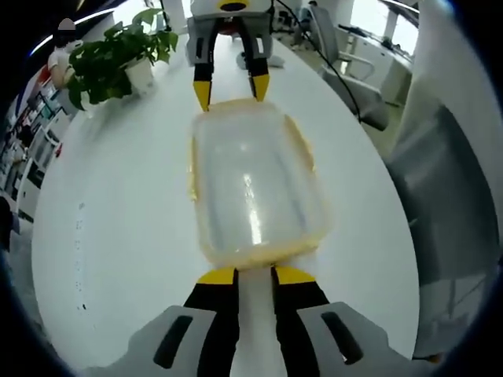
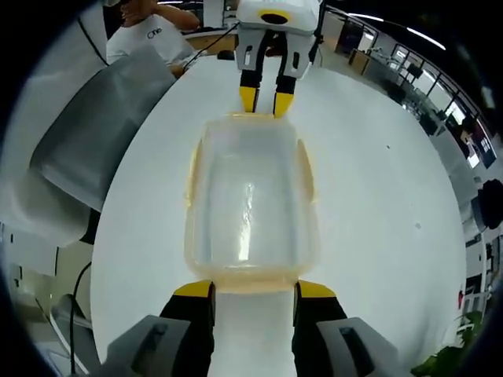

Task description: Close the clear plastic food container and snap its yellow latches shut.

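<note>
The clear plastic container (image 1: 255, 184) with its yellow rim lies lengthwise on the white table (image 1: 118, 236), between my two grippers. Its clear lid appears to rest on top, and yellow latches (image 1: 191, 169) run along the long sides. My left gripper (image 1: 255, 275) stands at the near short end, jaws a little apart with only table showing between them. At the far end my right gripper (image 1: 230, 88) is open wider, its yellow tips at the rim. In the right gripper view the container (image 2: 250, 204) lies between the right gripper (image 2: 255, 289) and the left gripper (image 2: 266, 100).
A potted plant (image 1: 118, 59) stands on the table at the far left. Grey chair backs (image 1: 448, 204) (image 2: 94, 133) press against the table's edge. A person in a white shirt (image 2: 149, 35) sits beyond the table. Bare tabletop lies on both sides of the container.
</note>
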Tool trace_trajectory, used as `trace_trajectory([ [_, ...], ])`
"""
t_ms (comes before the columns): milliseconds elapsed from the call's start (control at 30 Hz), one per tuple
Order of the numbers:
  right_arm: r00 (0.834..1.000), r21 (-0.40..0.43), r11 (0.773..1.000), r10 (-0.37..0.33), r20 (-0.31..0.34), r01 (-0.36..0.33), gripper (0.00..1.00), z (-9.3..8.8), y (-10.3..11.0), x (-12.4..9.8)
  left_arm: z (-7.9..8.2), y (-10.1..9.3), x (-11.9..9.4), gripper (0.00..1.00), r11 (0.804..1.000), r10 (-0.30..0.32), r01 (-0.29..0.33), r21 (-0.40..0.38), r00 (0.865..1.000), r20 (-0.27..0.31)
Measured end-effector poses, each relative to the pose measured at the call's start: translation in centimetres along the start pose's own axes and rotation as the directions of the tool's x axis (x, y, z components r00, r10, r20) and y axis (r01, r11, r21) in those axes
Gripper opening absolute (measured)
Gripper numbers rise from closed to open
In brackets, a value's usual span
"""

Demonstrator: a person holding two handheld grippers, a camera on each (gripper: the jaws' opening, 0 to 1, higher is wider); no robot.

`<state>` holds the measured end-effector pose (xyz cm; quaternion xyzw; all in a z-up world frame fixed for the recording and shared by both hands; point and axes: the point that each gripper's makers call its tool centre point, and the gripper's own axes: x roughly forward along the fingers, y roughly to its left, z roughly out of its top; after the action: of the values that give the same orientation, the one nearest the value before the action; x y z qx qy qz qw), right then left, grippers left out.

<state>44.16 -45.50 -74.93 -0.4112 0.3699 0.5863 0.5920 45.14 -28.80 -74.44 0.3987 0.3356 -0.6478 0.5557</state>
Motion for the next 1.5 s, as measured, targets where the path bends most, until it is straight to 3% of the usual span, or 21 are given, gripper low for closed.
trace_trajectory([
  [400, 1.0, 0.035, 0.999, 0.021, -0.022, -0.02, 0.4, -0.9, 0.7, -1.1, -0.5, -0.2, -1.2, 0.23, 0.998, 0.018, -0.017, -0.065, 1.0, 0.006],
  [467, 1.0, 0.09, 0.996, 0.012, 0.003, -0.012, 0.38, -0.6, 0.4, -1.8, -0.6, -0.3, -1.6, 0.24, 0.995, 0.024, -0.023, -0.096, 1.0, 0.014],
  [500, 1.0, 0.103, 0.995, 0.0, 0.006, -0.001, 0.39, -0.5, 0.1, -2.1, -0.3, -0.4, -1.9, 0.24, 0.987, 0.032, -0.025, -0.161, 0.999, 0.037],
  [600, 1.0, 0.152, 0.988, -0.021, 0.011, 0.019, 0.38, -0.2, -0.2, -2.9, 0.0, -0.5, -2.6, 0.27, 0.968, 0.042, -0.027, -0.248, 0.997, 0.057],
  [667, 0.999, 0.159, 0.986, -0.044, -0.001, 0.044, 0.37, -0.1, -0.5, -3.2, -0.1, -0.4, -3.0, 0.23, 0.972, 0.067, -0.056, -0.23, 0.997, 0.04],
  [700, 0.999, 0.19, 0.981, -0.05, 0.013, 0.046, 0.37, 0.3, -0.6, -3.3, 0.0, -0.6, -3.1, 0.22, 0.964, 0.071, -0.055, -0.259, 0.996, 0.052],
  [833, 0.996, 0.333, 0.941, -0.071, 0.045, 0.052, 0.38, 1.3, -0.6, -3.9, 0.6, -1.4, -3.3, 0.31, 0.903, 0.079, -0.035, -0.429, 0.993, 0.086],
  [867, 0.997, 0.397, 0.916, -0.07, 0.03, 0.052, 0.37, 1.1, -0.6, -3.8, 0.6, -1.3, -3.3, 0.3, 0.894, 0.101, -0.054, -0.445, 0.992, 0.082],
  [933, 0.996, 0.448, 0.891, -0.088, 0.021, 0.07, 0.35, 1.1, -0.7, -3.8, 0.8, -1.4, -3.2, 0.26, 0.882, 0.11, -0.059, -0.468, 0.99, 0.084],
  [1000, 0.997, 0.511, 0.857, -0.081, 0.003, 0.068, 0.33, 1.1, -0.4, -3.6, 1.2, -1.5, -3.1, 0.26, 0.844, 0.147, -0.078, -0.531, 0.985, 0.089],
  [1033, 0.996, 0.502, 0.863, -0.082, 0.017, 0.062, 0.34, 1.4, -0.4, -3.6, 1.7, -1.5, -2.9, 0.27, 0.826, 0.15, -0.063, -0.56, 0.982, 0.111],
  [1100, 0.997, 0.541, 0.839, -0.082, 0.003, 0.067, 0.35, 1.4, -0.1, -3.6, 2.1, -1.7, -2.8, 0.28, 0.796, 0.148, -0.053, -0.603, 0.983, 0.109],
  [1133, 0.996, 0.528, 0.846, -0.093, 0.008, 0.075, 0.35, 1.6, -0.1, -3.6, 2.5, -1.5, -2.8, 0.27, 0.807, 0.166, -0.064, -0.587, 0.979, 0.122],
  [1167, 0.994, 0.542, 0.836, -0.107, 0.0, 0.09, 0.35, 1.7, -0.2, -3.6, 2.5, -1.5, -2.8, 0.26, 0.805, 0.173, -0.075, -0.589, 0.979, 0.112],
  [1200, 0.994, 0.57, 0.816, -0.107, -0.007, 0.091, 0.35, 1.6, -0.1, -3.6, 2.6, -1.4, -2.8, 0.26, 0.785, 0.193, -0.086, -0.613, 0.975, 0.111],
  [1233, 0.993, 0.563, 0.821, -0.116, 0.0, 0.096, 0.34, 1.9, 0.0, -3.6, 2.9, -1.4, -2.8, 0.26, 0.785, 0.194, -0.077, -0.615, 0.973, 0.126],
  [1267, 0.99, 0.575, 0.81, -0.142, 0.003, 0.114, 0.35, 2.0, -0.3, -3.6, 3.0, -1.3, -2.8, 0.26, 0.766, 0.202, -0.075, -0.639, 0.971, 0.128],
  [1300, 0.987, 0.622, 0.772, -0.161, -0.002, 0.128, 0.35, 1.9, -0.5, -3.6, 2.8, -1.2, -2.8, 0.25, 0.742, 0.214, -0.088, -0.665, 0.97, 0.111],
  [1400, 0.983, 0.68, 0.722, -0.181, 0.011, 0.126, 0.36, 2.5, -0.3, -3.5, 2.5, -0.9, -2.9, 0.27, 0.71, 0.248, -0.116, -0.695, 0.964, 0.092],
  [1433, 0.983, 0.699, 0.704, -0.183, 0.002, 0.129, 0.36, 2.4, -0.2, -3.5, 2.3, -0.8, -2.8, 0.27, 0.679, 0.266, -0.132, -0.722, 0.961, 0.074],
  [1500, 0.98, 0.733, 0.668, -0.199, 0.003, 0.133, 0.4, 2.5, -0.2, -3.3, 2.1, -0.8, -2.6, 0.29, 0.646, 0.288, -0.151, -0.748, 0.956, 0.055],
])
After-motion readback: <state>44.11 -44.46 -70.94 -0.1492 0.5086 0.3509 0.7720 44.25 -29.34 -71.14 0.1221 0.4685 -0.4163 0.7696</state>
